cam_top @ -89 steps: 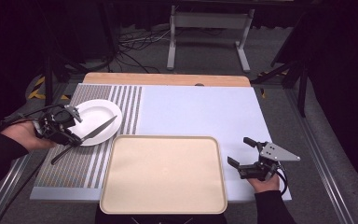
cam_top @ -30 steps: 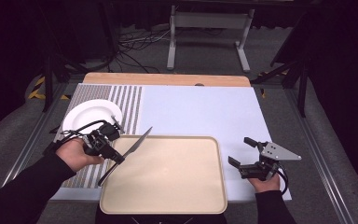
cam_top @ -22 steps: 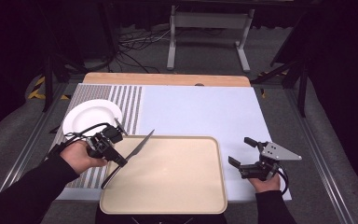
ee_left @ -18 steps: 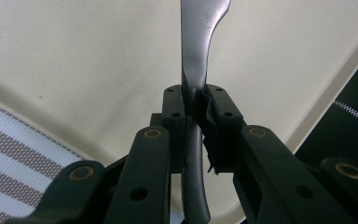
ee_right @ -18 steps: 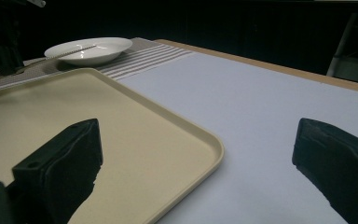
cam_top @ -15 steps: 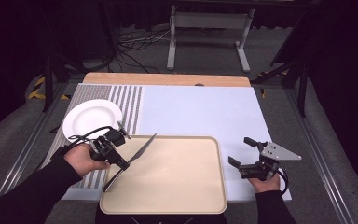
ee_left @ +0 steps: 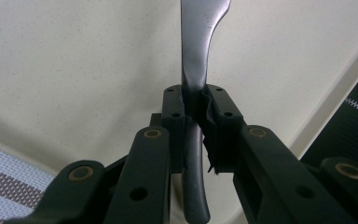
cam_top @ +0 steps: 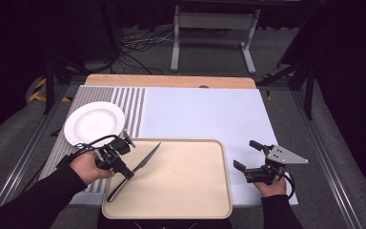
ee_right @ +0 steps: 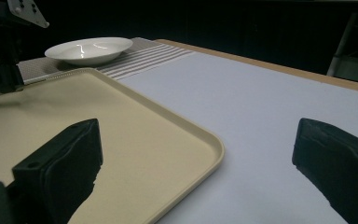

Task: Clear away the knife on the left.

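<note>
Knife [ee_left: 196, 70] tip cut off at 12 o'clock edge of left gripper view; handle end hidden behind jaws. Left gripper [cam_top: 124, 160] clamped on knife mid-handle, blade pointing toward 2 o'clock over left part of beige tray [cam_top: 181, 191]. White plate [cam_top: 94, 123] at 11 o'clock from knife. Right gripper [cam_top: 248, 156] jaws wide apart, holding nothing, beside tray's right rim.

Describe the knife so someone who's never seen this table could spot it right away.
Start at the big beige tray at the table's near edge. Over its left side, the left gripper is shut on a dark knife at mid-length, blade pointing toward the far right. It is the lone utensil, long and thin, unlike the round white plate beyond.
</note>
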`<state>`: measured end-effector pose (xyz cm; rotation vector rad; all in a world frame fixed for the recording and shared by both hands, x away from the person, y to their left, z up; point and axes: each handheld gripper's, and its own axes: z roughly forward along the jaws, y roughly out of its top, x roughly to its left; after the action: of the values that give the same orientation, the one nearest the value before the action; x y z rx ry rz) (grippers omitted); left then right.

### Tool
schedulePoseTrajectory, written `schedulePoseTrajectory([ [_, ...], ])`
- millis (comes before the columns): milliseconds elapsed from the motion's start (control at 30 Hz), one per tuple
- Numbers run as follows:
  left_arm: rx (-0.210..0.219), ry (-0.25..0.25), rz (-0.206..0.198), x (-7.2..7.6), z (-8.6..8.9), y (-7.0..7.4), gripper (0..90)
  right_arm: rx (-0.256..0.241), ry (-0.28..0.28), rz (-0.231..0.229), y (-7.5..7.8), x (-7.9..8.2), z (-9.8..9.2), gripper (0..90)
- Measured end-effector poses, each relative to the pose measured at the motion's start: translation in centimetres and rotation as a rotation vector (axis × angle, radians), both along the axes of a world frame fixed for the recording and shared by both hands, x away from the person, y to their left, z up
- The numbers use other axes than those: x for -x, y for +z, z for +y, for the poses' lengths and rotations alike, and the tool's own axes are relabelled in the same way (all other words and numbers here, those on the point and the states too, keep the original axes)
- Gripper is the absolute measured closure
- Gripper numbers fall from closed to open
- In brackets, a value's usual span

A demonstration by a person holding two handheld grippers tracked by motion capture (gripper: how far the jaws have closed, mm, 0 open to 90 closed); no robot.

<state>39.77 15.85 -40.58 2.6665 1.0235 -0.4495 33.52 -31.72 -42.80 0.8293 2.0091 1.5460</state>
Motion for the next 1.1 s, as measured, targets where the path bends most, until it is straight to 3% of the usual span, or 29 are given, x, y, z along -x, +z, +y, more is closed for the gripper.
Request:
schedulePoseTrajectory([
  [1100,-0.056,0.016,0.031,-0.6,-0.2,-2.0,78.7,-0.014,0.002,0.013,0.0,-0.1,-0.1,2.3],
])
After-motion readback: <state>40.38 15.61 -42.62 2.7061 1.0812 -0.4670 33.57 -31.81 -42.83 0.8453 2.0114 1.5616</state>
